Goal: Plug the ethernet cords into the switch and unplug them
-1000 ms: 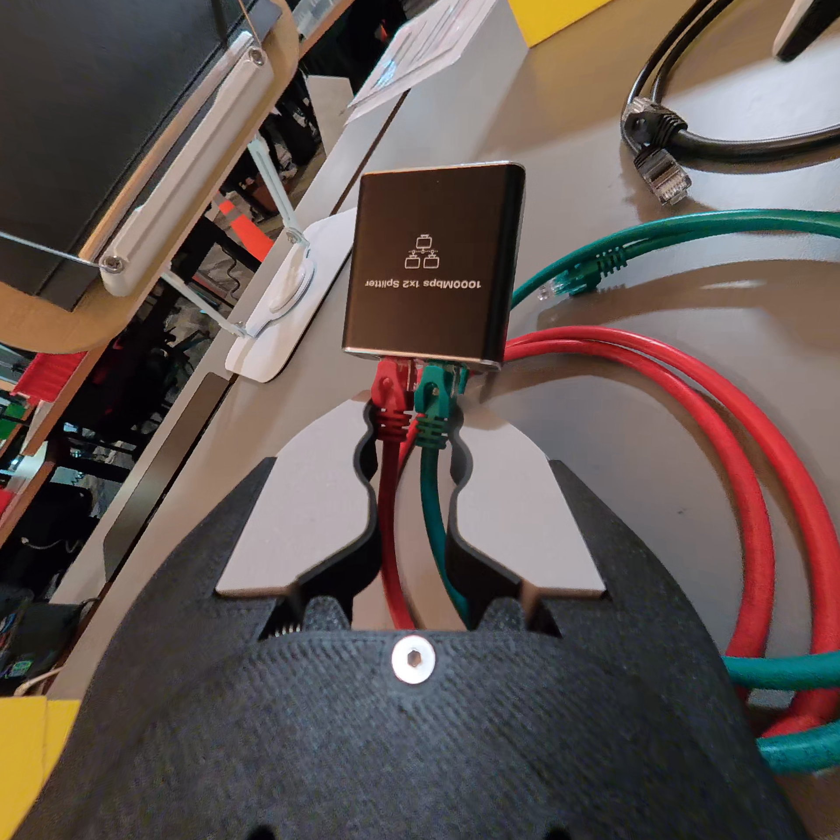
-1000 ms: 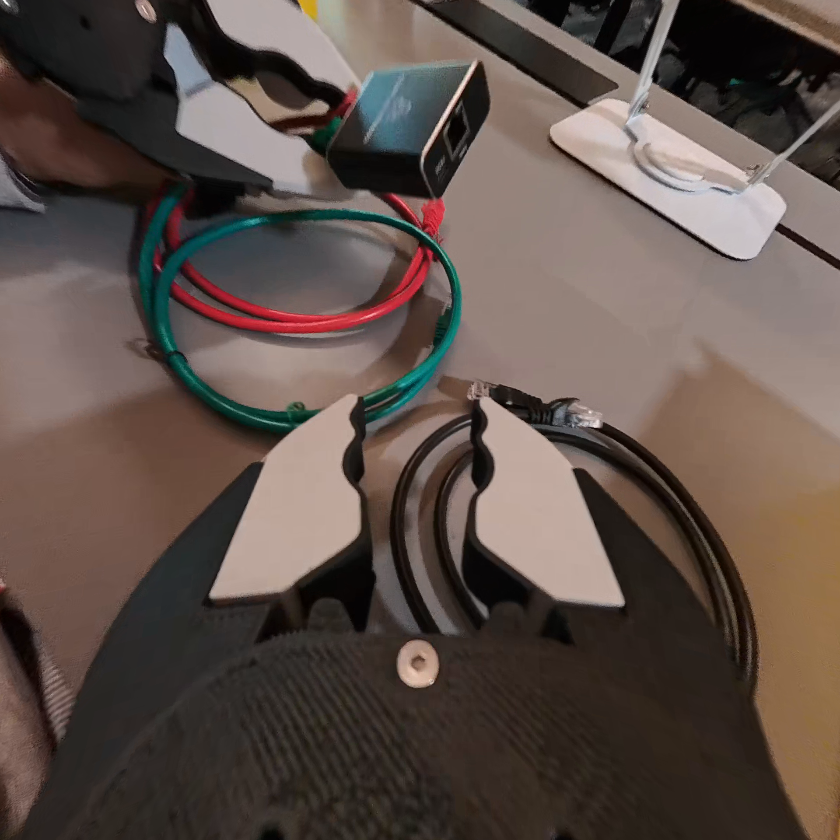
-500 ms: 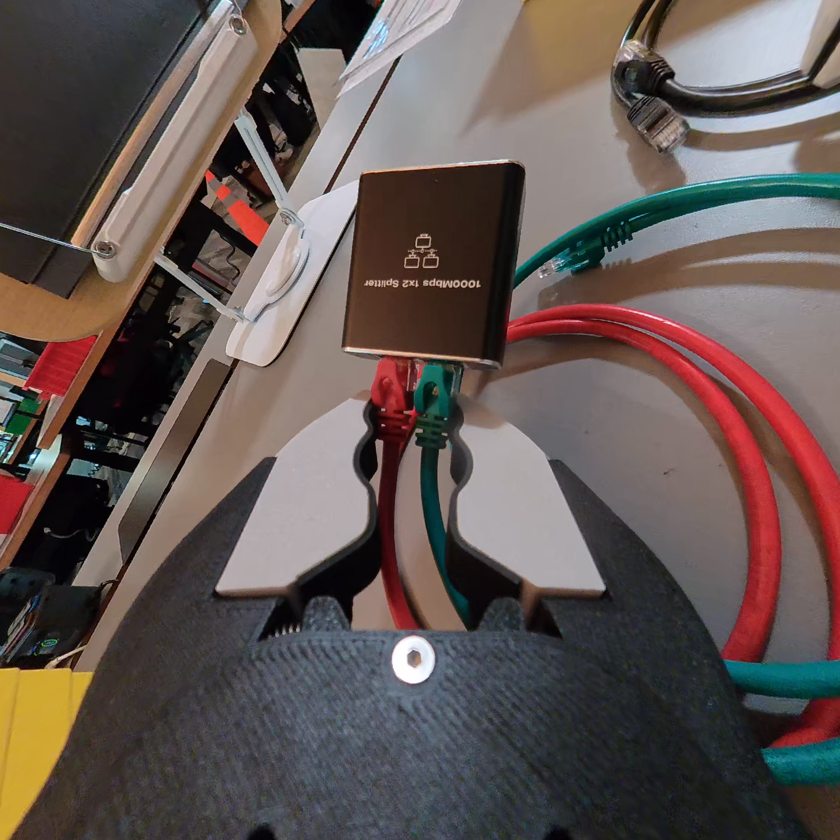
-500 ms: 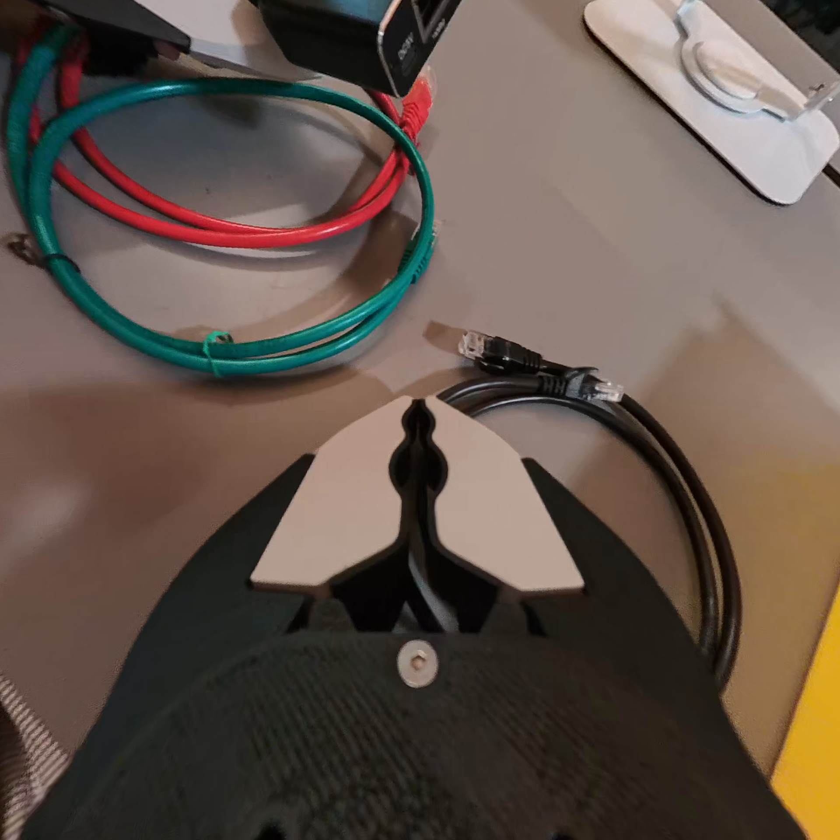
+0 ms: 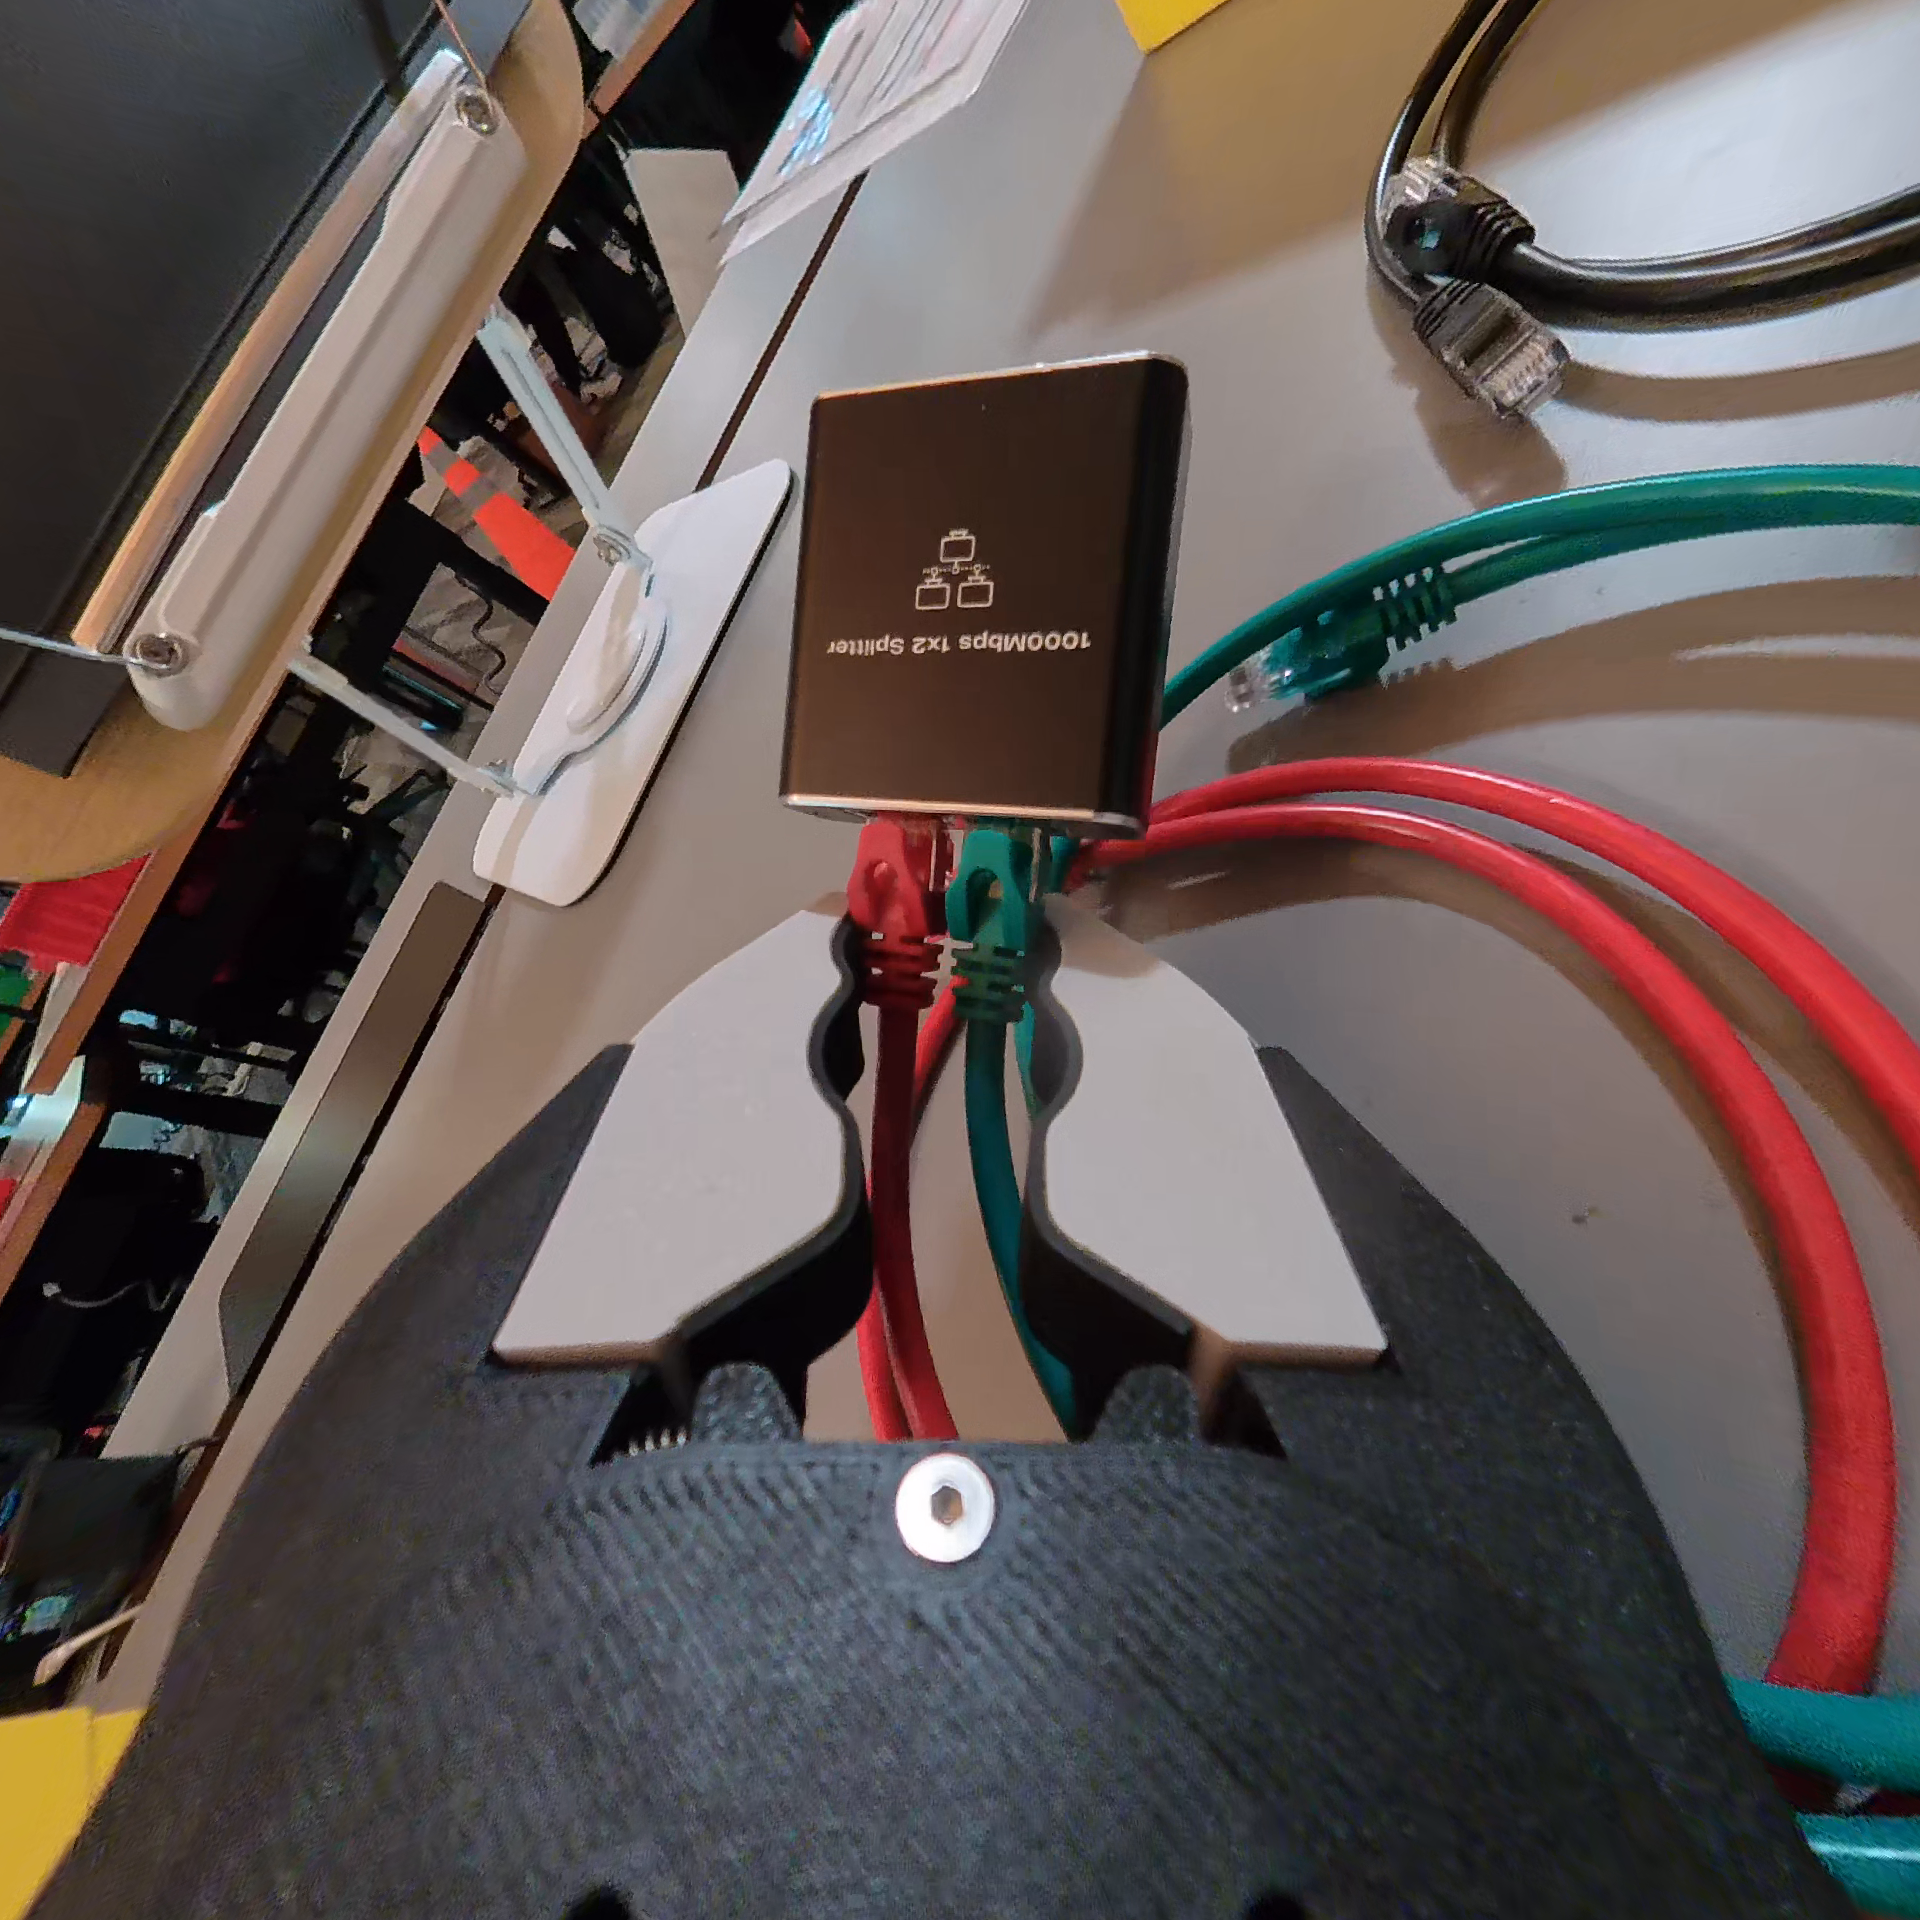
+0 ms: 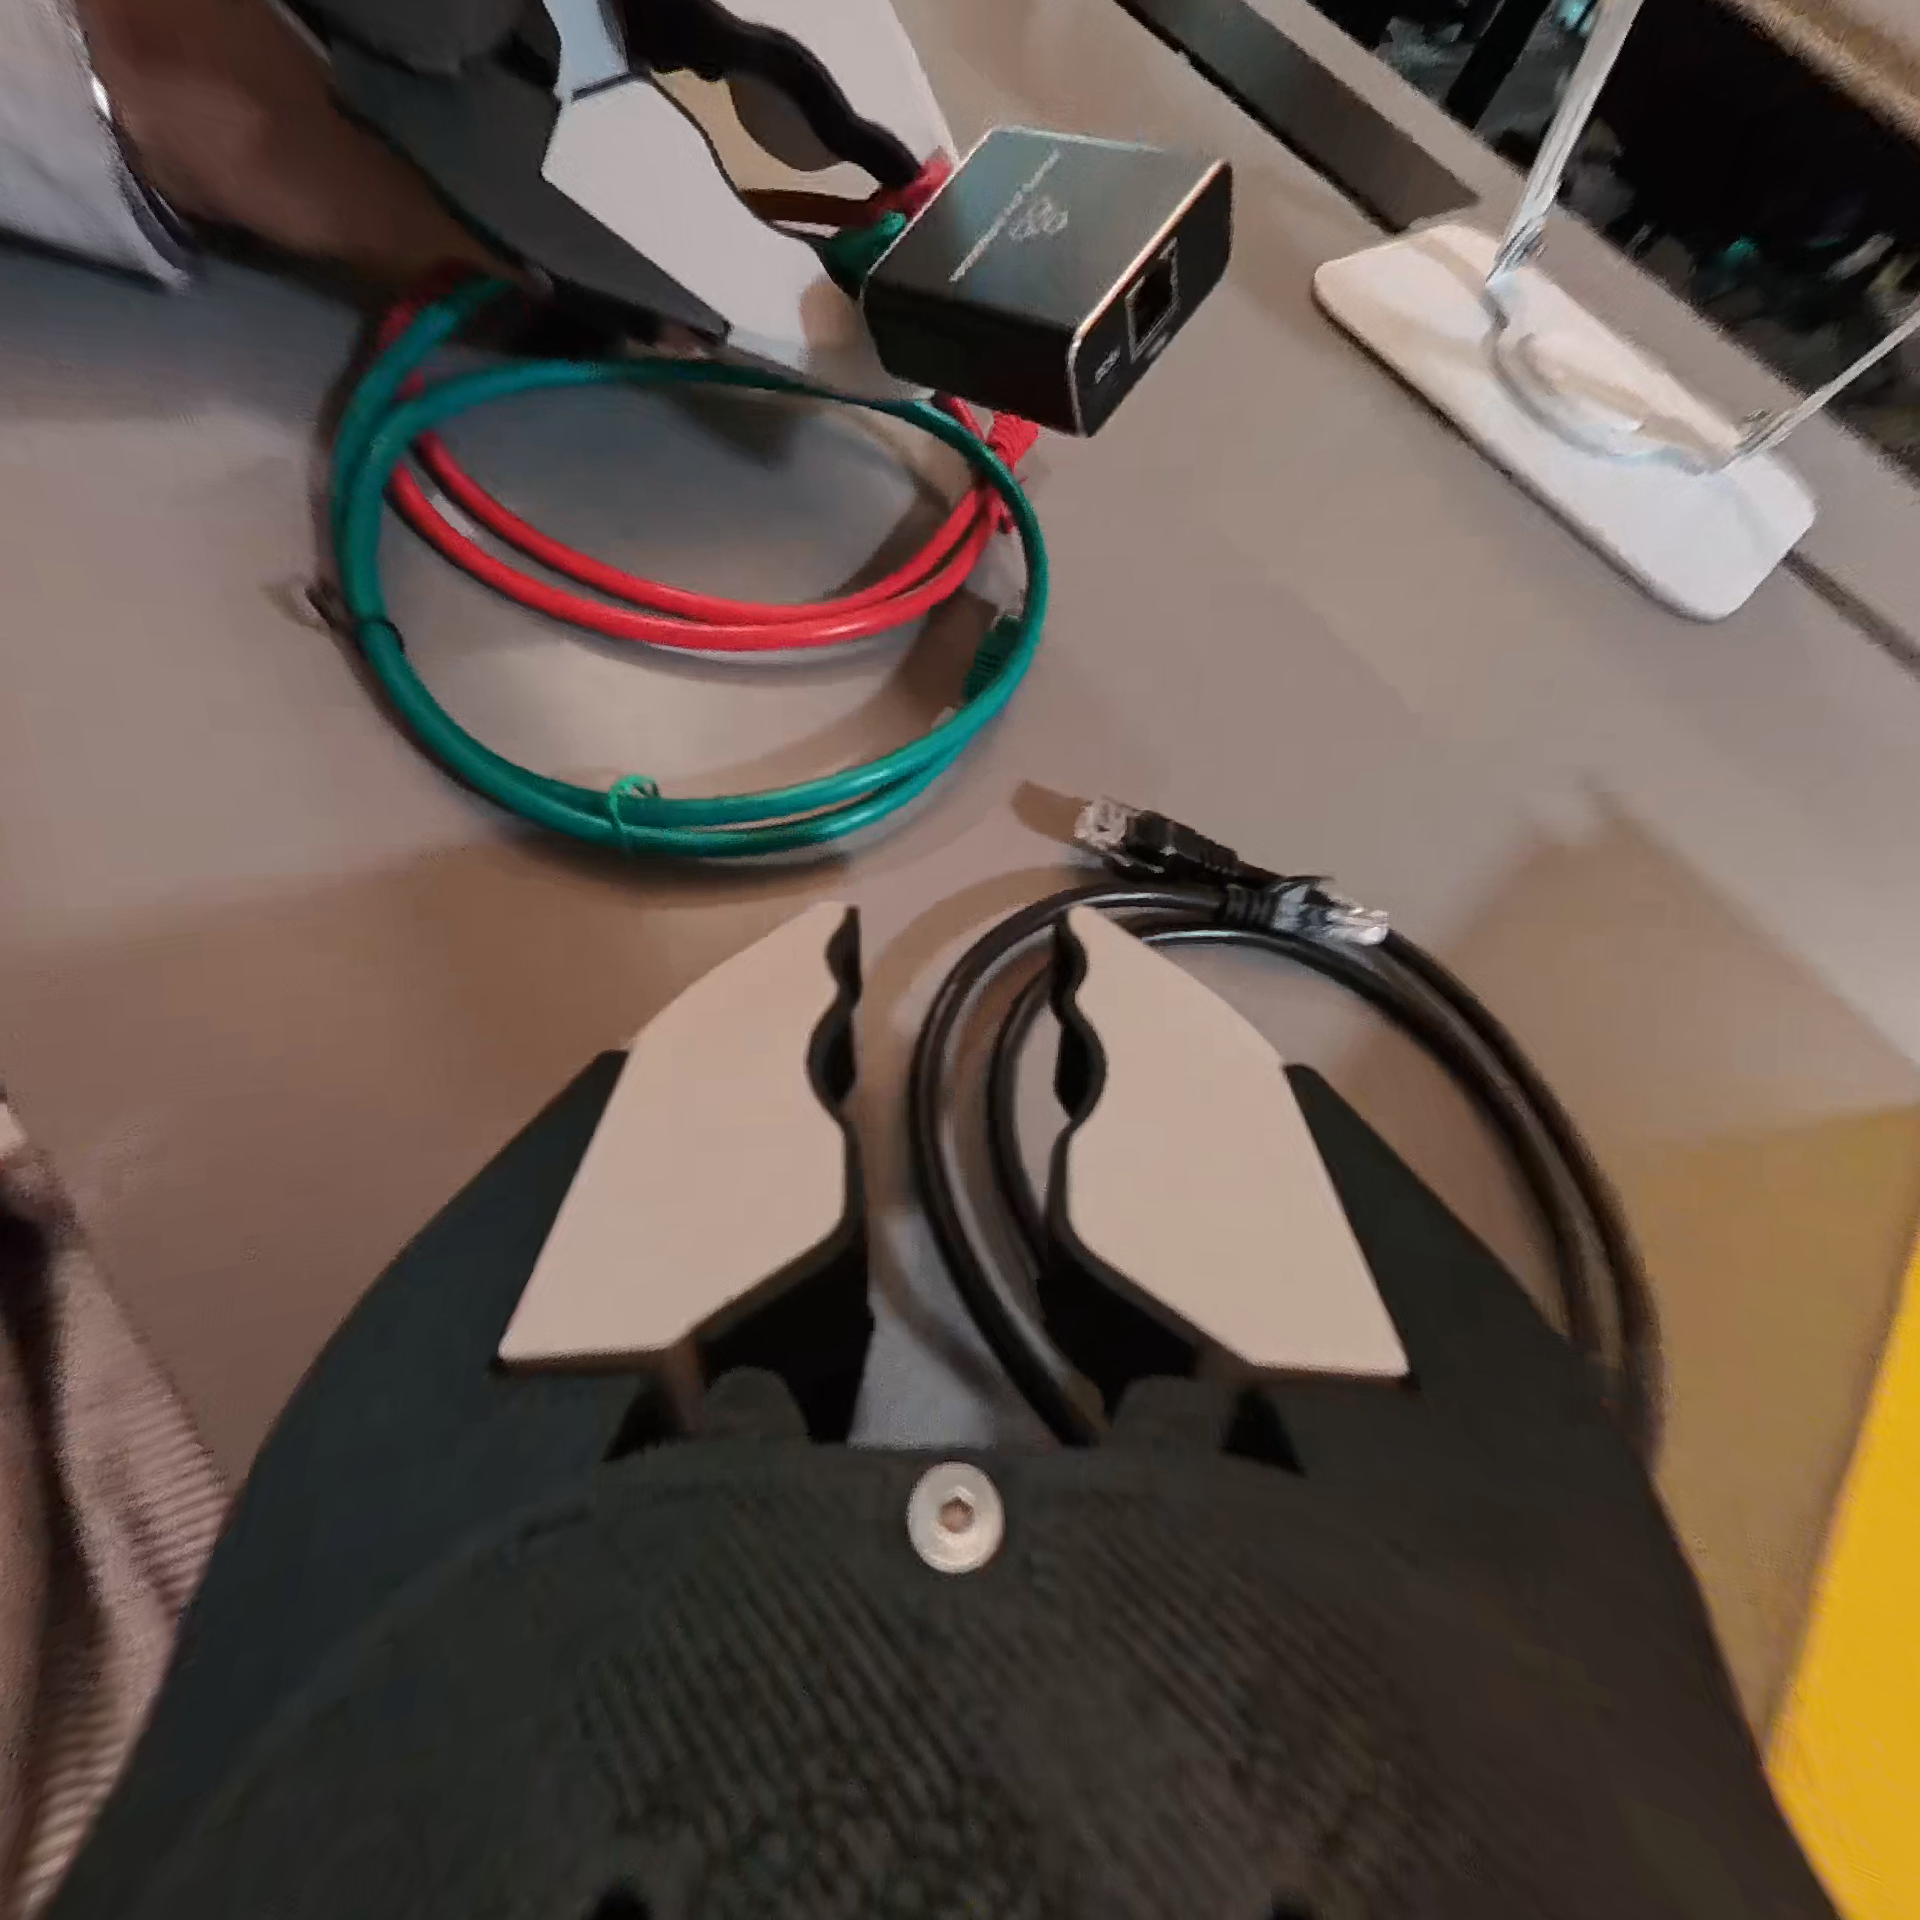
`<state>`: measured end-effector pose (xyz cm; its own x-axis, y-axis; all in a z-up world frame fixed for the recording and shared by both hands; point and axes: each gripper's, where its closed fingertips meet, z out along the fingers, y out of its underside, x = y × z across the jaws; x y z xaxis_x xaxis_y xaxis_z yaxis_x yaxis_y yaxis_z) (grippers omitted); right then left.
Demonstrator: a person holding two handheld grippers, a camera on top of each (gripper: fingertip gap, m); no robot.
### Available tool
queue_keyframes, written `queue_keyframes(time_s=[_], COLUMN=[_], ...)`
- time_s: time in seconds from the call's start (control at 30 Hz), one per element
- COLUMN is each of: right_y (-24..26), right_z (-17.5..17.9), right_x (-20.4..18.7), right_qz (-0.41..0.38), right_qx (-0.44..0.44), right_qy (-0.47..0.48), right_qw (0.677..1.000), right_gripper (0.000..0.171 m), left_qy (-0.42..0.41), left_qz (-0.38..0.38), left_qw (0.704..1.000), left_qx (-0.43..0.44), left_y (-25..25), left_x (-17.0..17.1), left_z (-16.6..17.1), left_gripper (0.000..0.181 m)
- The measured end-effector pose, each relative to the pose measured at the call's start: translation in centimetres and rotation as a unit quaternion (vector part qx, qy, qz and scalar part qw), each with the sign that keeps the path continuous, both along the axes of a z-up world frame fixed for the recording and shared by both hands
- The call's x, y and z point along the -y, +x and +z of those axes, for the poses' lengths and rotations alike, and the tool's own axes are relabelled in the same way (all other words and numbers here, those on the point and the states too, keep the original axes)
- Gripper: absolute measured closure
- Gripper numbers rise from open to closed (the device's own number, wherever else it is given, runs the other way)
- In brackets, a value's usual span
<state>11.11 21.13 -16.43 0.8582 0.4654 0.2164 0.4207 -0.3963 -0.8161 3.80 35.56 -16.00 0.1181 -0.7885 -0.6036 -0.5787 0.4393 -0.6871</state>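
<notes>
My left gripper (image 5: 951,925) is shut on the red plug (image 5: 894,904) and the green plug (image 5: 992,914), side by side in the black switch (image 5: 987,603). It holds the switch above the grey table. The right wrist view shows the switch (image 6: 1039,281) with an empty port on its far end. The red cord (image 5: 1662,935) and green cord (image 6: 623,800) lie coiled below, and a free green plug (image 5: 1330,649) rests on the table. My right gripper (image 6: 956,925) is open and empty above the coiled black cord (image 6: 1174,847), whose loops run under the gap between its fingers.
A white stand base (image 5: 623,707) with a clear bracket sits at the table's far edge and also shows in the right wrist view (image 6: 1558,416). A dark screen (image 5: 156,260) hangs at upper left. A yellow surface (image 6: 1849,1558) borders the table. A person's sleeve is at far left.
My right gripper was shut half a second ago and has opened again, and it has pulled back so the switch is in view. My left gripper keeps its hold and has barely moved.
</notes>
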Motion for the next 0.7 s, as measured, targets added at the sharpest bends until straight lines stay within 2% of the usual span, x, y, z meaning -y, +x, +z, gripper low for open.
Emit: queue_keyframes(time_s=[0.03, 0.1, 0.17, 0.23, 0.27, 0.37, 0.47, 0.53, 0.6, 0.7], right_y=[0.0, 1.0, 1.2, 1.0, 0.8, -0.2, -3.1, -4.1, -2.7, 1.0], right_z=[-0.5, -1.6, -1.9, -2.0, -2.0, -1.8, -0.5, 0.0, -0.4, -1.0], right_x=[0.1, 0.1, 0.2, 0.2, 0.3, 0.8, 2.8, 4.8, 5.6, 5.8], right_qz=[-0.01, -0.036, -0.037, -0.029, -0.022, 0.023, 0.149, 0.23, 0.235, 0.176], right_qx=[-0.005, 0.028, 0.039, 0.033, 0.031, 0.024, 0.009, 0.039, 0.09, 0.103], right_qy=[-0.02, -0.042, -0.047, -0.052, -0.055, -0.054, -0.024, -0.007, -0.01, -0.033], right_qw=[1.0, 0.998, 0.997, 0.998, 0.998, 0.998, 0.988, 0.972, 0.968, 0.978], right_gripper=[0.13, 0.13, 0.14, 0.16, 0.164, 0.165, 0.165, 0.163, 0.159, 0.154], left_qy=[0.0, 0.003, 0.004, 0.002, 0.002, 0.005, 0.006, 0.005, 0.006, 0.005], left_qz=[-0.002, -0.005, -0.008, -0.007, -0.007, -0.007, -0.007, -0.008, -0.008, -0.008], left_qw=[1.0, 1.0, 1.0, 1.0, 1.0, 1.0, 1.0, 1.0, 1.0, 1.0], left_qx=[-0.001, -0.005, -0.002, 0.0, 0.0, -0.004, -0.005, -0.004, -0.005, -0.005], left_y=[0.2, 0.3, 0.3, 0.3, 0.3, 0.3, 0.4, 0.4, 0.4, 0.4], left_x=[0.0, 0.2, 0.2, 0.2, 0.2, 0.2, 0.2, 0.2, 0.2, 0.2], left_z=[0.0, -0.1, -0.1, 0.0, 0.0, -0.1, -0.1, -0.1, -0.1, -0.1], left_gripper=[0.154, 0.154, 0.154, 0.154, 0.154, 0.154, 0.154, 0.154, 0.154, 0.154])
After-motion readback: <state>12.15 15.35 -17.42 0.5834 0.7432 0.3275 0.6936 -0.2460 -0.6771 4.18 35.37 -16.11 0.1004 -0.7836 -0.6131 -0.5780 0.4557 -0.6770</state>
